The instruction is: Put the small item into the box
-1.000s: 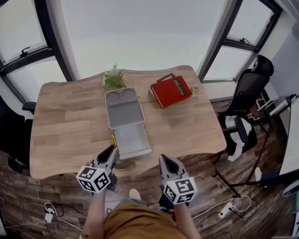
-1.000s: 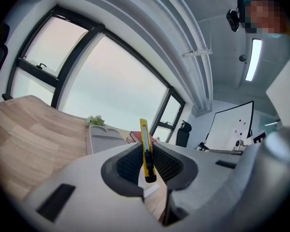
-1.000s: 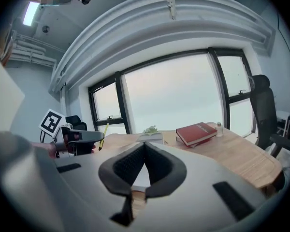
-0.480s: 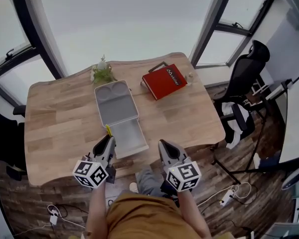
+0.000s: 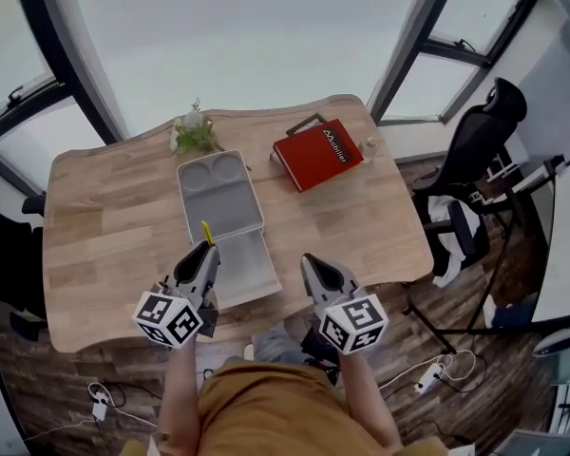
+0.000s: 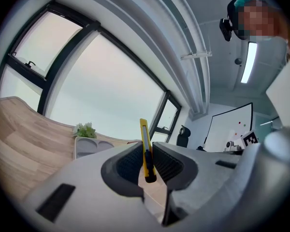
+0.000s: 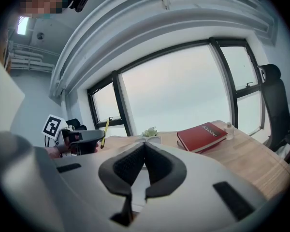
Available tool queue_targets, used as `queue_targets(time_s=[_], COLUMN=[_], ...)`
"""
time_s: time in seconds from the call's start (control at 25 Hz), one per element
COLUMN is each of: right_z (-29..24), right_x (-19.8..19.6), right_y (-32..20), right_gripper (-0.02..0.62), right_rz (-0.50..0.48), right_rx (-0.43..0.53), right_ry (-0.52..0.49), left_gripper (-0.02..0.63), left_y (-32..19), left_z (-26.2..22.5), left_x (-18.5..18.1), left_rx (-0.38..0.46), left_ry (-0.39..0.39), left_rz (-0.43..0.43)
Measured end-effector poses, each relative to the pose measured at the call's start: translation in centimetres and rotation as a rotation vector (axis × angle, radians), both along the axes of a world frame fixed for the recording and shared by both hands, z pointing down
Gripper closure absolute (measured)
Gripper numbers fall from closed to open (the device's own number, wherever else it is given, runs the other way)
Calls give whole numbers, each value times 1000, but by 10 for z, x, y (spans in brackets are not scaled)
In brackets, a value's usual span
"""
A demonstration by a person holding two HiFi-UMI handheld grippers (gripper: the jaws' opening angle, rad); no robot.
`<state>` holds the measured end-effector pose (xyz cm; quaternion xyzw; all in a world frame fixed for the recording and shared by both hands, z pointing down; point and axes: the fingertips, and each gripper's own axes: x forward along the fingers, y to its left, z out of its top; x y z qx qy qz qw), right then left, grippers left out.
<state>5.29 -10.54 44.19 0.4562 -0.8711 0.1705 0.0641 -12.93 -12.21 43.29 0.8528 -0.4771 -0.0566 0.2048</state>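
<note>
Head view, from left. Wooden surface [image 5: 104, 217] with wavy edges, set before large windows.

Left tongs [image 5: 205, 253], with marker cube [image 5: 168, 319] at the rear, held over the near edge of the surface. Pressed on a yellow utility knife [image 5: 207, 233], pinched at its lower end and standing up out of the pads. Knife tip level with the left edge of the box [image 5: 220, 212], where lid and tray meet; not inside the box.

Left gripper view: left tongs [image 6: 145, 154] clamping the utility knife [image 6: 144, 146] between ribbed dark pads [image 6: 129, 162], blade body upright against the window, box [image 6: 87, 146] and plant [image 6: 84, 129] beyond.

Centre. Grey box lying open on the surface, lid with two round recesses at the far side, shallow tray nearer the person. Small potted plant [image 5: 192, 136] just behind the lid, at the far edge.

Right tongs [image 5: 315, 267], with marker cube [image 5: 351, 324], held at the near edge, right of the tray. Right gripper view: right tongs [image 7: 144, 151] pressed together, nothing between the pads.

Right. Red book [image 5: 317, 153] lying flat and angled near the far right corner, a small clear bottle [image 5: 369, 148] just beside it. Black office chair [image 5: 475, 160] on the floor beyond the right edge.
</note>
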Motion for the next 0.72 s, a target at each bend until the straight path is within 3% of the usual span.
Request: queue_targets(time_s=[0.72], right_z=[30], right_x=[-18], right_y=[-10], right_gripper=[591], right_rz=[-53], right_rx=[-81], right_ry=[25], left_gripper=[543], left_y=[-11], left_z=[26], left_x=[-8], left_rx=[-66], left_ry=[9], left_rz=[-18])
